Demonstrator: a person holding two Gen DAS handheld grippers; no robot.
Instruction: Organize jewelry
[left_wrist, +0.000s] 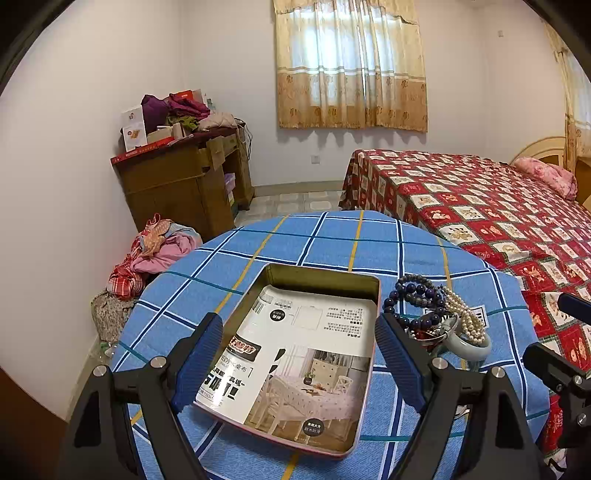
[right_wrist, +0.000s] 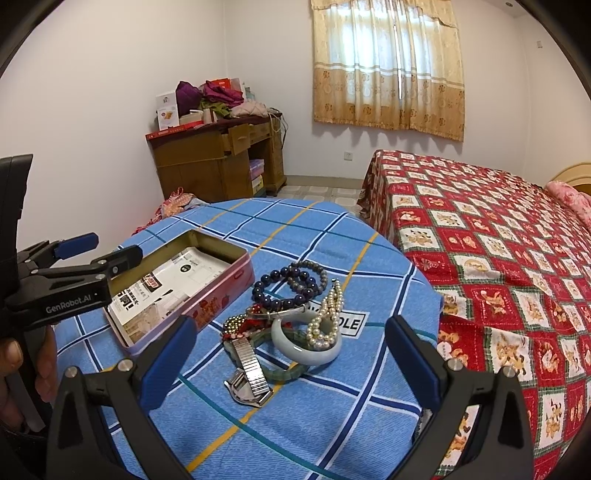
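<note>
One tin (right_wrist: 207, 306), one watch (right_wrist: 248, 376), two bangles (right_wrist: 306, 350).

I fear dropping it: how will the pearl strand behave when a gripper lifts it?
The pearl strand will probably hang limp, since it lies in loose loops. It drapes over the pale bangle, so it may drag that. Round beads may slip.

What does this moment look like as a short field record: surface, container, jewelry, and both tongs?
surface: round table under a blue plaid cloth
container: open tin box, holding only a printed paper sheet
jewelry: one pile on the cloth beside the tin, none in it yet
pile items: dark bead bracelet, pearl strand, pale jade bangle, green bangle, metal-band watch
left tongs: open, over the tin, empty
right tongs: open, facing the pile, empty
</note>
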